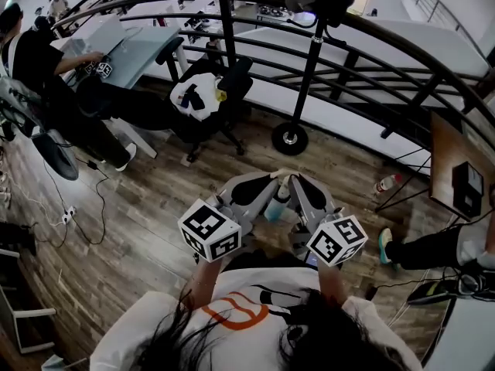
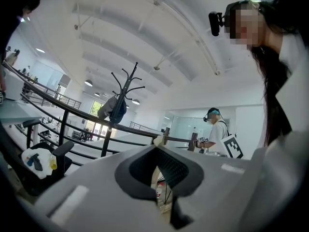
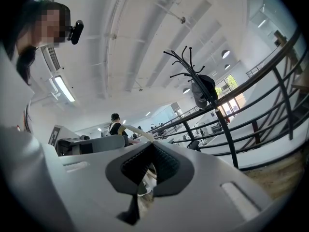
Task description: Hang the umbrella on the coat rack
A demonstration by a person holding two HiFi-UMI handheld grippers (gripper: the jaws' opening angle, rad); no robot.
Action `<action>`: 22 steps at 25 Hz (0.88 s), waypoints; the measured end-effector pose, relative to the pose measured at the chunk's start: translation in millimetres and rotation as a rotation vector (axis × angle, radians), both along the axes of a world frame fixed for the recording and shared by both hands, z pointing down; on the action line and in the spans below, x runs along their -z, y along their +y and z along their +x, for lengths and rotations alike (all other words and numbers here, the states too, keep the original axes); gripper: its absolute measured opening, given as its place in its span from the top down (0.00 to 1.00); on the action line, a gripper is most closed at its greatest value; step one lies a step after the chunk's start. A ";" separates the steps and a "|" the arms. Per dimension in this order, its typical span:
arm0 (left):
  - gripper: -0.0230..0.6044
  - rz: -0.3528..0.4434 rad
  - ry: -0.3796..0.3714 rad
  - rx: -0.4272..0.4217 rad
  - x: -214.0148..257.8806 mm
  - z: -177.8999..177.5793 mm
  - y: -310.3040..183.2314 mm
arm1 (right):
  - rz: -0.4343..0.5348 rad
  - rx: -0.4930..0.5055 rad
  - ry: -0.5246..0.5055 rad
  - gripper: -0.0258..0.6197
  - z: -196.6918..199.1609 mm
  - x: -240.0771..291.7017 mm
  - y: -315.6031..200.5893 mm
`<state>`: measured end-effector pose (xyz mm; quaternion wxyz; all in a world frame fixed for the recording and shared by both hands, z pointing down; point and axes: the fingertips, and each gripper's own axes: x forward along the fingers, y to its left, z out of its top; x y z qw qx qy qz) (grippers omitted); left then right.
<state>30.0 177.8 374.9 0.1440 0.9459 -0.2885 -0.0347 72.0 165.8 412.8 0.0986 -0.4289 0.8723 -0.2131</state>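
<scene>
As left claw (image 2: 155, 149), right claw (image 3: 152, 144) pinch cream strap (image 3: 133, 128), teal umbrella (image 1: 277, 205) hangs.

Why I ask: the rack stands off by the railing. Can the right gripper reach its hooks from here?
Probably not. The right gripper, shut on the umbrella, sits near the person's chest; the rack stands across open floor. Nothing blocks it; stepping closer should do.
</scene>
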 end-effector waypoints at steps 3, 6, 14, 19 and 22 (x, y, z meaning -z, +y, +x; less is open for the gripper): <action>0.96 -0.011 0.008 -0.001 -4.2 -7.9 -0.2 | -0.002 0.002 0.014 0.93 -9.4 -3.3 -3.1; 0.96 -0.019 0.007 0.002 -7.1 -12.3 -2.9 | -0.013 0.004 0.017 0.93 -14.0 -6.0 -6.7; 0.96 -0.031 0.011 0.028 -14.2 -22.0 -35.2 | -0.017 0.030 0.011 0.93 -23.4 -12.6 -38.4; 0.96 -0.034 0.006 0.040 -16.4 -20.9 -69.1 | -0.019 0.057 0.008 0.93 -24.6 -15.8 -70.9; 0.96 -0.027 0.004 0.043 -11.9 -16.7 -99.4 | -0.017 0.075 0.010 0.93 -25.3 -12.6 -99.1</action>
